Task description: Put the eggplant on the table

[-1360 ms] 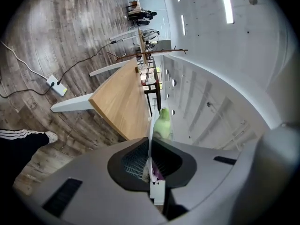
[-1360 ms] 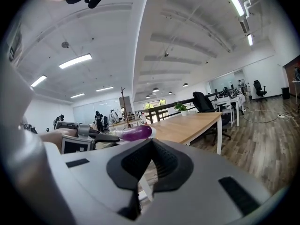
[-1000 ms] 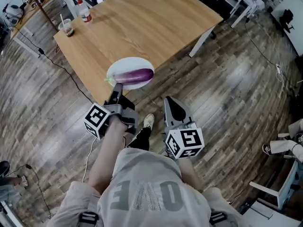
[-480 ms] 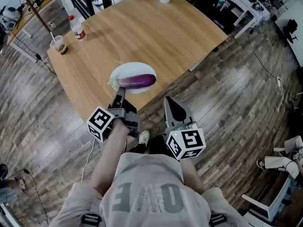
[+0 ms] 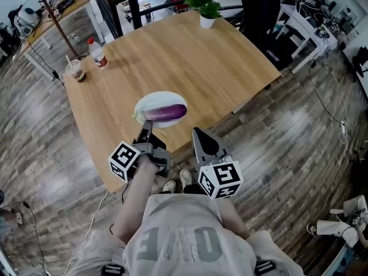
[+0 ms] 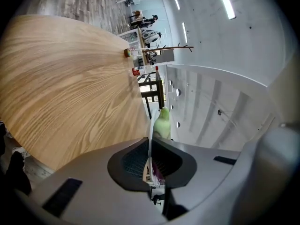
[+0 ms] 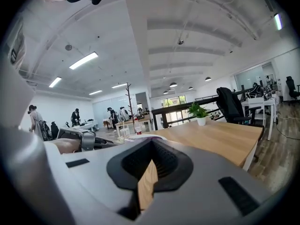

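One purple eggplant (image 5: 167, 112) is lying on one white plate (image 5: 158, 98). The plate is sitting over the near part of the single wooden bench (image 5: 190, 56), but I cannot tell whether it is touching the wood. Two claws are showing. The left claw (image 5: 145, 126) is gripping the near rim of the plate. In the left gripper view its jaws are pressing on the thin white edge, and the green stem (image 6: 162, 123) of the eggplant is showing just beyond them. The right claw (image 5: 199, 134) is hanging just right of the plate, apart from it, with its jaws together and holding nothing. One bottle (image 5: 96, 50) and one cup (image 5: 75, 69) are standing near each other at the far left corner. One potted plant (image 5: 207, 7) is standing at the far edge. Two shoes (image 5: 185, 177) are showing on the floor (image 5: 287, 137).
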### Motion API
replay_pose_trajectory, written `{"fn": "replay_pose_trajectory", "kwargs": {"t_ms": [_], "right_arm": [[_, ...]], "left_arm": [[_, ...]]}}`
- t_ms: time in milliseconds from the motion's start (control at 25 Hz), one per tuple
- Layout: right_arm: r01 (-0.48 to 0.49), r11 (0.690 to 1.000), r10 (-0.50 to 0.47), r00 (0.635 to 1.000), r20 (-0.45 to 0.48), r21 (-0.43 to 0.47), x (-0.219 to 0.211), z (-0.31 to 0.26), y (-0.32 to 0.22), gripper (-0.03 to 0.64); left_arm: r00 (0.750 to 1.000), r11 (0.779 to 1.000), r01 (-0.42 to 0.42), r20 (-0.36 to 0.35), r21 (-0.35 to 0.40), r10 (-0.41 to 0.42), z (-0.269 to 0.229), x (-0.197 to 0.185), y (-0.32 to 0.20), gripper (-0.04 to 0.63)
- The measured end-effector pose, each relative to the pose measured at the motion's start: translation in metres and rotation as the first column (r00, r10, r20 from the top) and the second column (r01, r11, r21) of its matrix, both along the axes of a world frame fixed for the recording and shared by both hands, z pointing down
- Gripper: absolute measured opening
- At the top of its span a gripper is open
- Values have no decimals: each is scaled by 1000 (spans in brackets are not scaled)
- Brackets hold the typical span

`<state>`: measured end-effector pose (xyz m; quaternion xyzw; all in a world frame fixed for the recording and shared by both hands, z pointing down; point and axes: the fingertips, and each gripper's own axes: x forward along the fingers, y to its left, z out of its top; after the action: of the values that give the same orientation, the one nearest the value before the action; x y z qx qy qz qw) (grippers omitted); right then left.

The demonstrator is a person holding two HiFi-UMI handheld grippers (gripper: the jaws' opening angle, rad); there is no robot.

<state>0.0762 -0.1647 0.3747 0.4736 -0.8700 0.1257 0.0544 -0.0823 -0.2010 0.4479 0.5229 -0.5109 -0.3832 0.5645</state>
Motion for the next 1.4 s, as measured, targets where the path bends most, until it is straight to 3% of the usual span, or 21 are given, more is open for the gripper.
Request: {"fn": "replay_pose_trajectory", "kwargs": {"t_ms": [360, 640, 1400], "right_arm": [[49, 999, -49, 999, 10, -17, 24, 5, -43, 18], [26, 998, -27, 1000, -5, -52, 19, 10, -57, 18], [-15, 992, 9, 999, -52, -123, 9, 30, -65, 18]], "left_arm": [[999, 998, 51, 19, -44, -50, 15, 15, -25, 23], [998, 996, 25, 56, -82, -21, 30, 8, -43, 23], [1000, 972, -26, 6, -234, 28, 100, 7, -64, 23]]}}
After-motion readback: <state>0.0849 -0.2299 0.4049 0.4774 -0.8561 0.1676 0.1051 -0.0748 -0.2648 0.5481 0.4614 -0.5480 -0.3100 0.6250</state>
